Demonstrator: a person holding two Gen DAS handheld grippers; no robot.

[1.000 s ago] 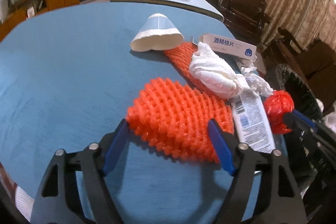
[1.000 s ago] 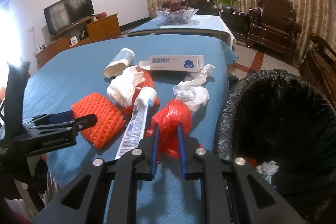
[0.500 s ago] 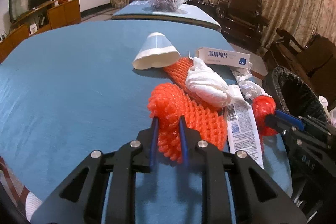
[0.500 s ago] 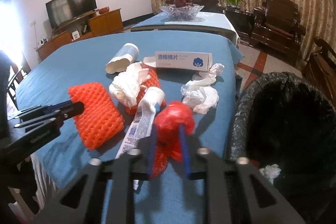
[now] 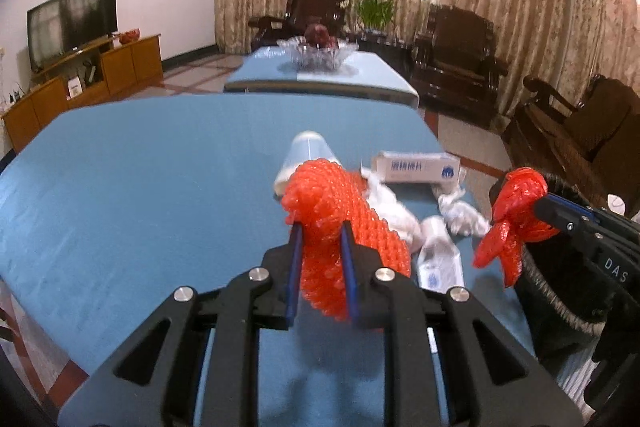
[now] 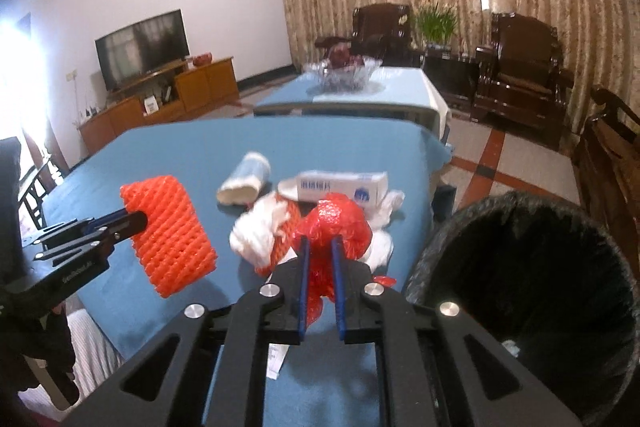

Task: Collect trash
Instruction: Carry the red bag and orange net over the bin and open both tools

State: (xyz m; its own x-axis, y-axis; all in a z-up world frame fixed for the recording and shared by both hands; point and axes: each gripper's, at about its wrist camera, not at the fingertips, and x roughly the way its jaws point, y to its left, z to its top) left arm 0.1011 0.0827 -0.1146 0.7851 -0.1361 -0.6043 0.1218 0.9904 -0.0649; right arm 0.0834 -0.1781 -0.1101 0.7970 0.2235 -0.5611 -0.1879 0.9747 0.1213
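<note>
Your left gripper (image 5: 320, 231) pinches the orange foam net (image 5: 340, 223), your right gripper (image 6: 320, 247) the red plastic wad (image 6: 334, 231), both lifted beside the black-lined bin (image 6: 520, 291). Neither is dropped in yet; tissues (image 6: 260, 227), paper cup (image 6: 244, 179) and box (image 6: 344, 187) remain left of the bin

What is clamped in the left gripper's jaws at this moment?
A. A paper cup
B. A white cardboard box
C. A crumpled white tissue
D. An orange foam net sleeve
D: the left gripper has its jaws shut on the orange foam net sleeve, which hangs lifted off the blue table, while the box, tissue and cup lie on it.
</note>
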